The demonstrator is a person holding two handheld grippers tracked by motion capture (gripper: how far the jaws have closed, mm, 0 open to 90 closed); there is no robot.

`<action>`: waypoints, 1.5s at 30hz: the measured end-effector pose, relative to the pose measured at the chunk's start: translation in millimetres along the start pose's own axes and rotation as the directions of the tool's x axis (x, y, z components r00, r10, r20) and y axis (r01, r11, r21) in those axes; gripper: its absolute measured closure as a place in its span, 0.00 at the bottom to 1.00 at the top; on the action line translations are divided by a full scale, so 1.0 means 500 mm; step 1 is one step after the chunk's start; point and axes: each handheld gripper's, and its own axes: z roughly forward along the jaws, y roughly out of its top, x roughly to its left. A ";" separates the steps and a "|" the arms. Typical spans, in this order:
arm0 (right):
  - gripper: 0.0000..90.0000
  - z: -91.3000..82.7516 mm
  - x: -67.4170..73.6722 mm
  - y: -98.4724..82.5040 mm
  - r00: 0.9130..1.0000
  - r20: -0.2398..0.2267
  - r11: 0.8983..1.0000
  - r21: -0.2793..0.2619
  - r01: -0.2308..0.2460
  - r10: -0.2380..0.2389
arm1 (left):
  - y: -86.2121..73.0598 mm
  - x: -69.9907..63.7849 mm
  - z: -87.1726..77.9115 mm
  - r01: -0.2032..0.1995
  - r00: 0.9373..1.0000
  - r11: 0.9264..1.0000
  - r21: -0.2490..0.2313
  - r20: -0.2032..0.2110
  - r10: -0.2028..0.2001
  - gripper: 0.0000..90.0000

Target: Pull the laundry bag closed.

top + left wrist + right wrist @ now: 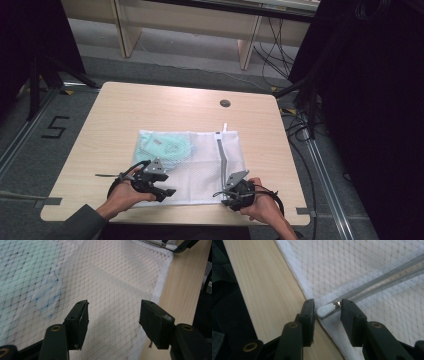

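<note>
High view gives me 1 white mesh bag at lower centre of 1 table, 2 grippers at its near edge; a "5" marks the floor at left. My left gripper gapes over mesh, holding nothing. My right gripper stands apart around 1 zipper pull, unclamped.

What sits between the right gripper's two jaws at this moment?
In the right gripper view, the zipper's white pull tab lies between the right gripper jaws, at the mesh bag edge; no clamping shows.

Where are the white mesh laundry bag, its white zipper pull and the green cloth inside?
white mesh laundry bag [200, 170], high view, bare mesh middle
white zipper pull [325, 310], right gripper view, rounded tab
green cloth [165, 146], high view, its middle
</note>
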 end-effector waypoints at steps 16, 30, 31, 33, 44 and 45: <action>0.85 -0.016 -0.021 -0.002 0.999 0.038 0.999 -0.036 -0.038 0.039 | 0.000 -0.005 0.011 -0.005 1.000 1.000 0.027 0.004 0.005 0.43; 0.77 -0.001 -0.042 0.007 0.997 0.019 0.997 -0.022 -0.075 0.075 | 0.002 -0.007 0.013 -0.010 1.000 1.000 0.029 0.019 0.010 0.42; 0.77 0.002 -0.043 0.006 0.996 0.007 0.996 -0.021 -0.092 0.092 | 0.002 -0.008 0.013 -0.010 1.000 1.000 0.030 0.018 0.010 0.42; 0.73 0.003 -0.051 0.004 0.995 -0.008 0.995 -0.028 -0.097 0.096 | 0.003 -0.007 0.014 -0.014 1.000 0.999 0.034 0.007 0.014 0.42; 0.61 0.019 -0.068 0.018 0.992 -0.095 0.997 -0.018 -0.080 0.078 | 0.005 -0.004 0.016 -0.035 0.999 0.999 0.037 0.015 0.035 0.42; 0.61 0.020 -0.069 0.019 0.993 -0.091 0.997 -0.022 -0.076 0.073 | 0.004 -0.004 0.016 -0.036 0.999 0.999 0.037 0.014 0.036 0.42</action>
